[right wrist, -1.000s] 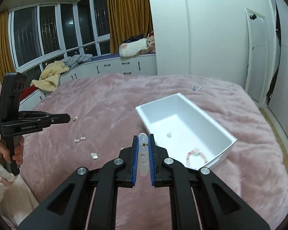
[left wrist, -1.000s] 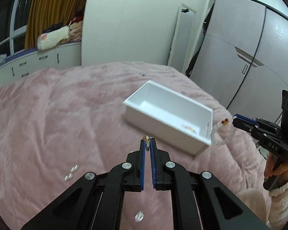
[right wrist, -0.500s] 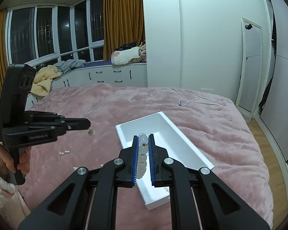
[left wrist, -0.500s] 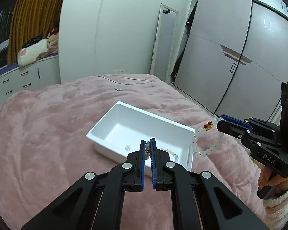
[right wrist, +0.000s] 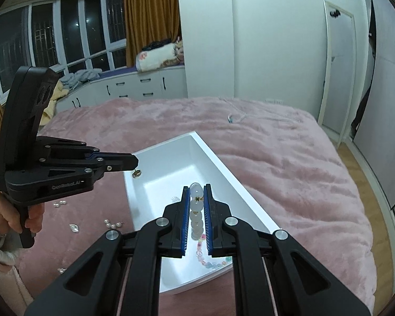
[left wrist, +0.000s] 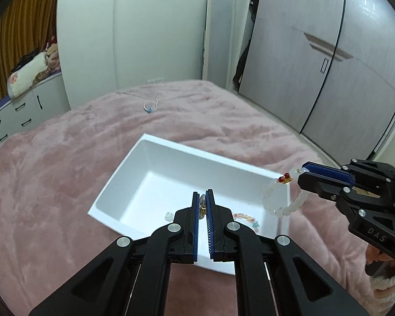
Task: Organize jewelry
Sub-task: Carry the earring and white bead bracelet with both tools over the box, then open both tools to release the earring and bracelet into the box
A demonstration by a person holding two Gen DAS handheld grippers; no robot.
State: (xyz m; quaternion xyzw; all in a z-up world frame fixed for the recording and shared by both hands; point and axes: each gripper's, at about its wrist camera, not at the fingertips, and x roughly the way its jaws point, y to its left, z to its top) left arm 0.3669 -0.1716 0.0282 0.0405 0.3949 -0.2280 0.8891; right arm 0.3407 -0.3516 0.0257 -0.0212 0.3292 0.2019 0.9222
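Note:
A white open box (left wrist: 150,168) lies on the pink bedspread; it also shows in the right wrist view (right wrist: 197,142). My left gripper (left wrist: 203,198) is shut on a small gold earring (left wrist: 202,206) and hangs over the box's near end. From the right wrist view, the left gripper (right wrist: 134,162) dangles the earring (right wrist: 137,173) above the box's left wall. My right gripper (right wrist: 197,191) is shut on a white bead bracelet (right wrist: 196,210) above the box. In the left wrist view the bracelet (left wrist: 273,200) hangs from the right gripper (left wrist: 304,171) over the box's right end. A pastel bead bracelet (left wrist: 246,217) and a small clear piece (left wrist: 168,216) lie inside.
Loose pearls (right wrist: 112,223) and a clear stone (right wrist: 73,227) lie on the bedspread (right wrist: 276,163) left of the box. A white cord with a blue end (left wrist: 150,108) lies at the far side. Wardrobes (left wrist: 329,52) stand to the right, a window bench (right wrist: 123,87) behind.
Both grippers have moved in over the white box, each still holding its piece. The box now sits closer beneath them.

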